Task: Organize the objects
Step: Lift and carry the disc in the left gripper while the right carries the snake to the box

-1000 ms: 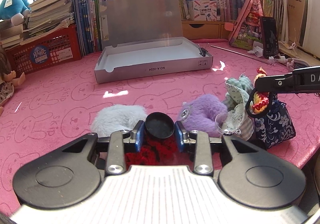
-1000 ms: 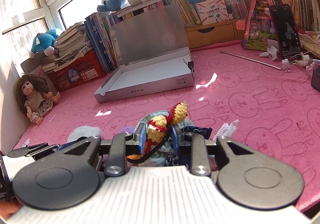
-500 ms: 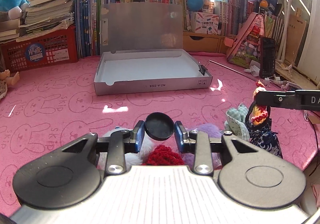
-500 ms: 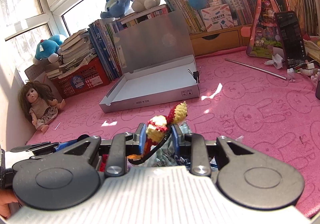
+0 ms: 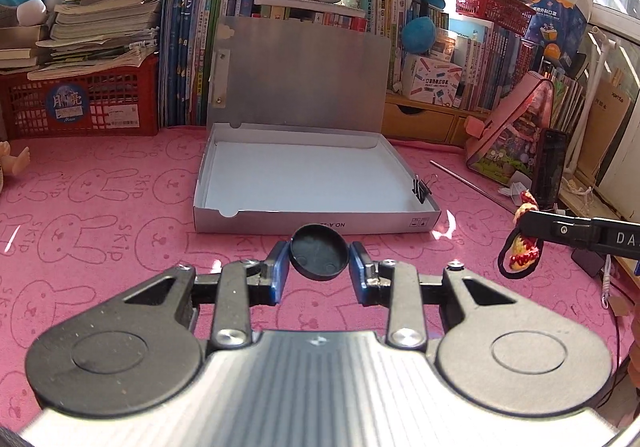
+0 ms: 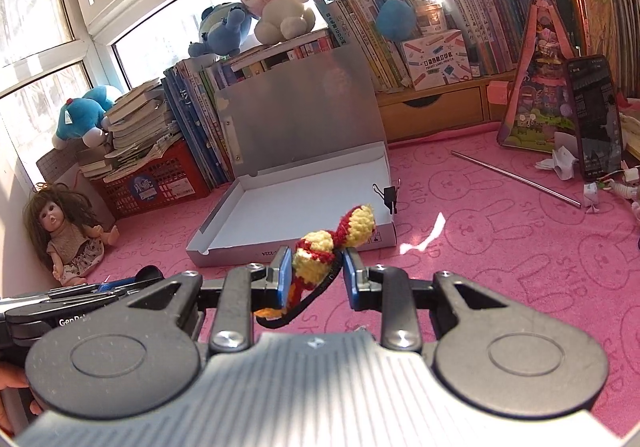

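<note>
Left tongs [image 5: 319, 265]: clenched on a round black lid [image 5: 319, 252], matte plastic, held above the pink tabletop [image 5: 100, 215].
Right tongs [image 6: 314, 273]: clenched on a crocheted bow hair tie [image 6: 332, 243], yellow yarn with red trim on a black elastic loop.
Grey box [image 5: 316, 183]: open, flat cardboard, white inside, lid upright, at 12 o'clock from both tongs; 1 black binder clip [image 5: 421, 189] on its right wall.
Only in right view: doll [image 6: 66, 231] at 9 o'clock, seated against the wall.
Only in left view: hair tie hanging at 3 o'clock, seen side-on.
</note>
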### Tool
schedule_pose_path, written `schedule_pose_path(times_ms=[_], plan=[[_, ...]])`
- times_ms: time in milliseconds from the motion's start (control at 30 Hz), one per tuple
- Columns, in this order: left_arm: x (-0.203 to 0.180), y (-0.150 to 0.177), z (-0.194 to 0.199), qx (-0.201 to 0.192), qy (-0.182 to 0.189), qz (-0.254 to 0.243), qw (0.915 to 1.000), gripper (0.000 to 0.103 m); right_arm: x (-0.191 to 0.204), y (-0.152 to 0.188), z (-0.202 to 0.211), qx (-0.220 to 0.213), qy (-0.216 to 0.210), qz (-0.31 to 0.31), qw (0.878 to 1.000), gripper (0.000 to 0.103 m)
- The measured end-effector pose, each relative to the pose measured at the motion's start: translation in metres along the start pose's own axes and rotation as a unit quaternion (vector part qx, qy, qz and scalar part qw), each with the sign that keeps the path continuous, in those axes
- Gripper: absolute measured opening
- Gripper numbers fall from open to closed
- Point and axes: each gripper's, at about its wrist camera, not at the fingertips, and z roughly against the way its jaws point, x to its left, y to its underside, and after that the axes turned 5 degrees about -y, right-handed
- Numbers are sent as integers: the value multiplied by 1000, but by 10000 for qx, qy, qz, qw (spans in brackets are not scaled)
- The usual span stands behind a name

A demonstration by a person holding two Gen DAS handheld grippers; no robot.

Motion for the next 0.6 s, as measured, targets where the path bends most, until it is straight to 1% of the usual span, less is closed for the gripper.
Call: schedule_pose_path(times_ms=[200,300,400,533,600], plan=[[1,-22,-13,-3,11,13,10000,38,-3,-18,-9,3,62,115,9999,32],[2,-35,-22,16,106,85,9999,38,-5,-32,-13,-45,75,152,9998,32],[5,-48,-37,116,203,235,9995,38,-9,-45,-19,-41,31,131,9999,32],[9,-63,-64,359,239,422,9982,38,-16,-60,-42,178,-54,50,9998,32],[9,-67,-77,409,202,413,9981,38,-21,-66,-57,302,-89,-35,9995,32]])
